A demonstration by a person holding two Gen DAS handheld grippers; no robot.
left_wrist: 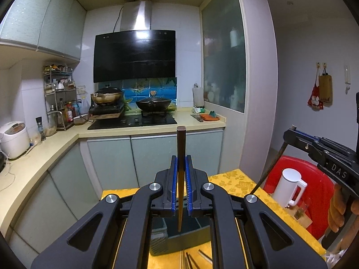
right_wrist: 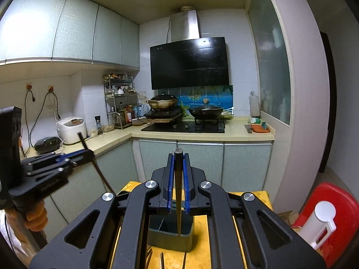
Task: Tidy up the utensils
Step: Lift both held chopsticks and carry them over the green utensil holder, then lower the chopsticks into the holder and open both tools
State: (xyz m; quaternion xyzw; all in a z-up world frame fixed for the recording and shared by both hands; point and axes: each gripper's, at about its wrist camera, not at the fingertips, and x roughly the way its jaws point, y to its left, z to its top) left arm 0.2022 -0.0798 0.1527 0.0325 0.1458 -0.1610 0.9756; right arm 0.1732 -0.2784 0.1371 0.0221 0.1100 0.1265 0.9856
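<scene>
Each gripper, left (left_wrist: 181,174) & right (right_wrist: 178,174), was clamped on one dark chopstick (left_wrist: 180,168), tips hanging over the grey holder (right_wrist: 171,237) on the yellow table (left_wrist: 233,179). Task looked early: neither was dropped in, and more chopsticks (left_wrist: 193,259) lay on the table (approx. several; holder contents unclear).

Left gripper (left_wrist: 181,163): clamping a dark chopstick (left_wrist: 180,174) between blue pads (left_wrist: 173,179), thick end pointing up, thin tip hanging over the grey utensil holder (left_wrist: 179,243).

Utensil holder: standing on the yellow tablecloth (left_wrist: 233,179), near its front edge; loose chopsticks (left_wrist: 190,259) lying just in front of it.

Right gripper (left_wrist: 286,134): showing at the right side, pinching a second dark chopstick (left_wrist: 268,170) slanting down toward the table.

White jug (left_wrist: 289,188): sitting at the right edge of the table, against a red chair (left_wrist: 318,197).
</scene>
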